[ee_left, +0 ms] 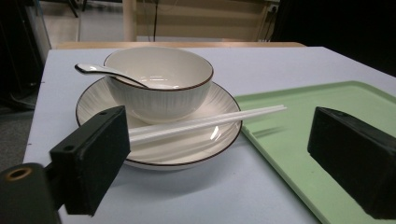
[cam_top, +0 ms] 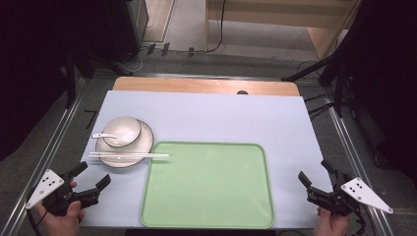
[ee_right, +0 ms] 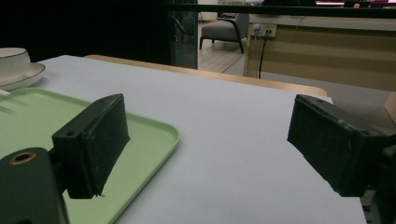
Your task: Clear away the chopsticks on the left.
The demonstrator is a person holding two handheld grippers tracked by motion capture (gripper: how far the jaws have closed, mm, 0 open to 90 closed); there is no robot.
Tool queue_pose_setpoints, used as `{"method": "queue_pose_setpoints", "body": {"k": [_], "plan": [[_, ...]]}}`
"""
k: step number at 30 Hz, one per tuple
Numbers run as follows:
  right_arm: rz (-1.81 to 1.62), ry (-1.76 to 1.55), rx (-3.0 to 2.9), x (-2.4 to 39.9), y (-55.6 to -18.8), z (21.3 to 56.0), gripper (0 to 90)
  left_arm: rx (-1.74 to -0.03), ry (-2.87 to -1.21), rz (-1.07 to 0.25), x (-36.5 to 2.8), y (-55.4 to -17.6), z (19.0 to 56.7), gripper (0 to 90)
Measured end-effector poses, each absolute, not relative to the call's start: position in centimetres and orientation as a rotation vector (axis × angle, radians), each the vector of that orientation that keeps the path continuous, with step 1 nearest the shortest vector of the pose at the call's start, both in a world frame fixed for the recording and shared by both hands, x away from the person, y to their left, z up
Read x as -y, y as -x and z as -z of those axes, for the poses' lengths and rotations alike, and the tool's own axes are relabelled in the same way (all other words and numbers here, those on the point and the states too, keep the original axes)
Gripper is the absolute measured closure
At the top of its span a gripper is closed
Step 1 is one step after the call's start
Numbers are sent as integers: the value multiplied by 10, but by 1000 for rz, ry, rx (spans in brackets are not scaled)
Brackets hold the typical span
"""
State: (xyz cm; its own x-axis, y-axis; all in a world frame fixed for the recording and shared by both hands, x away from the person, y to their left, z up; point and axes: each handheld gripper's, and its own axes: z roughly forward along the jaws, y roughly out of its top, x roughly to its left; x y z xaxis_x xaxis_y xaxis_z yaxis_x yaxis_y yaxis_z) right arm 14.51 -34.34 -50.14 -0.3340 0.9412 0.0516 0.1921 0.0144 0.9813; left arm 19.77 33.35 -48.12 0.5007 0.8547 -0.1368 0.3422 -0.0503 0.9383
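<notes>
High view: left gripper waits wide and empty near the plate, where chopsticks bridge onto the tray, easy to pinch. Right gripper is wide too.

Lab or office: aluminium frame rails, floor cables, grey armchair, wooden desk.
</notes>
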Motion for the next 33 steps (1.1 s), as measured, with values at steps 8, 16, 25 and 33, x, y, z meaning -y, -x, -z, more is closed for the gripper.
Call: {"method": "queue_pose_setpoints", "body": {"k": [8, 16, 25, 33], "plan": [[-1378, -1193, -1606, 344, -145, 503, 126, -1086, -1702, -499, -313, -207, 480, 652], [-1379, -1195, -1620, 342, -146, 505, 126, -968, -1879, -342, -272, -238, 478, 900], [-1375, -1187, -1626, 339, -147, 504, 126, -989, -1971, -354, -249, -266, 480, 900], [-1377, -1193, -1623, 341, -145, 505, 126, -1090, -2027, -306, -237, -289, 495, 900]]}}
